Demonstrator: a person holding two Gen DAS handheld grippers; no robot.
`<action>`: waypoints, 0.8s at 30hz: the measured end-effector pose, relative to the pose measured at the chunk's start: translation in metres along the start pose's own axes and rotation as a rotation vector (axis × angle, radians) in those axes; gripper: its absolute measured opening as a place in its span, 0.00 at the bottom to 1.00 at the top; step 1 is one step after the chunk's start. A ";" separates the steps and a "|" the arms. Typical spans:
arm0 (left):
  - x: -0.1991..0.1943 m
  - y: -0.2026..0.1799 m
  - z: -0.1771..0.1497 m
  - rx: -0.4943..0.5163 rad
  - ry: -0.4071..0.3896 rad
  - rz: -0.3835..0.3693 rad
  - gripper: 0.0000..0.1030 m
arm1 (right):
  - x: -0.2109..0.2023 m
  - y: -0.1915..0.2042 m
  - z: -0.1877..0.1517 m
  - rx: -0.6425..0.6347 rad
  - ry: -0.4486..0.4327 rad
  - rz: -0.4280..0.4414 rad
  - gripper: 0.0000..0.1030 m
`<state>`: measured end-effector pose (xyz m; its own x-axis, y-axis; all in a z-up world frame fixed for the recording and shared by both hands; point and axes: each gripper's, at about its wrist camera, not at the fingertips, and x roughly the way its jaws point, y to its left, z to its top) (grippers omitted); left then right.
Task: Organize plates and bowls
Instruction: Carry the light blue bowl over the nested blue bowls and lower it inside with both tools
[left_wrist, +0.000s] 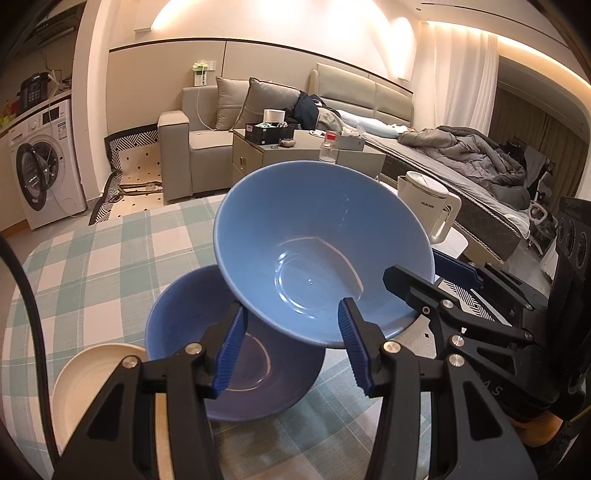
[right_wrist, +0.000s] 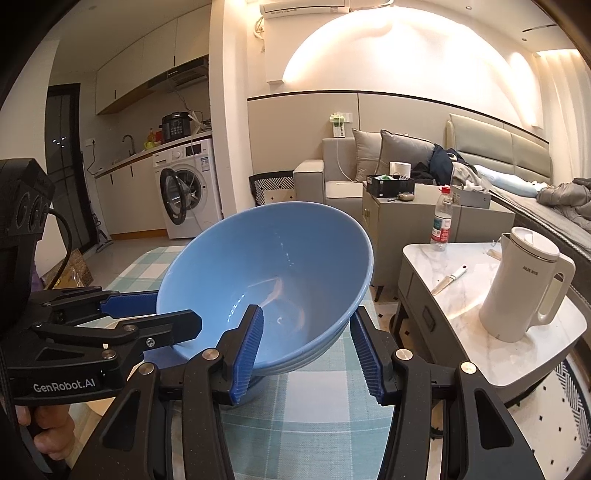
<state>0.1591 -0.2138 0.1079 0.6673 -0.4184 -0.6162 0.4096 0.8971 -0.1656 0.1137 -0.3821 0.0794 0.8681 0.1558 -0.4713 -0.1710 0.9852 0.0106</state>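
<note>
A light blue bowl (left_wrist: 317, 251) is tilted in the air above a darker blue bowl (left_wrist: 236, 354) that rests on the checked tablecloth (left_wrist: 92, 266). A cream plate (left_wrist: 88, 384) lies left of the darker bowl. My left gripper (left_wrist: 291, 350) has its jaws apart on either side of the light bowl's near wall; whether its pads touch the bowl cannot be told. My right gripper (right_wrist: 314, 354) straddles the light blue bowl's (right_wrist: 266, 280) rim, one finger inside and one outside. It also shows in the left wrist view (left_wrist: 436, 280) at the bowl's right edge.
A white kettle (right_wrist: 524, 284), a knife (right_wrist: 448, 280) and a water bottle (right_wrist: 441, 221) stand on a marble side table (right_wrist: 461, 314) to the right. A sofa (left_wrist: 195, 147), a cabinet and a bed lie beyond the table.
</note>
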 end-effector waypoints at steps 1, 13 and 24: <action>-0.001 0.002 -0.001 -0.001 -0.001 0.005 0.48 | 0.000 0.003 0.000 -0.004 -0.001 0.004 0.49; -0.011 0.022 -0.012 -0.020 0.001 0.040 0.48 | 0.010 0.025 -0.003 -0.027 0.012 0.049 0.49; -0.015 0.037 -0.019 -0.023 0.011 0.069 0.48 | 0.024 0.038 -0.002 -0.041 0.033 0.078 0.49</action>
<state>0.1524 -0.1719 0.0970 0.6867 -0.3538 -0.6350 0.3482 0.9269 -0.1398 0.1271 -0.3408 0.0671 0.8357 0.2285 -0.4995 -0.2568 0.9664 0.0125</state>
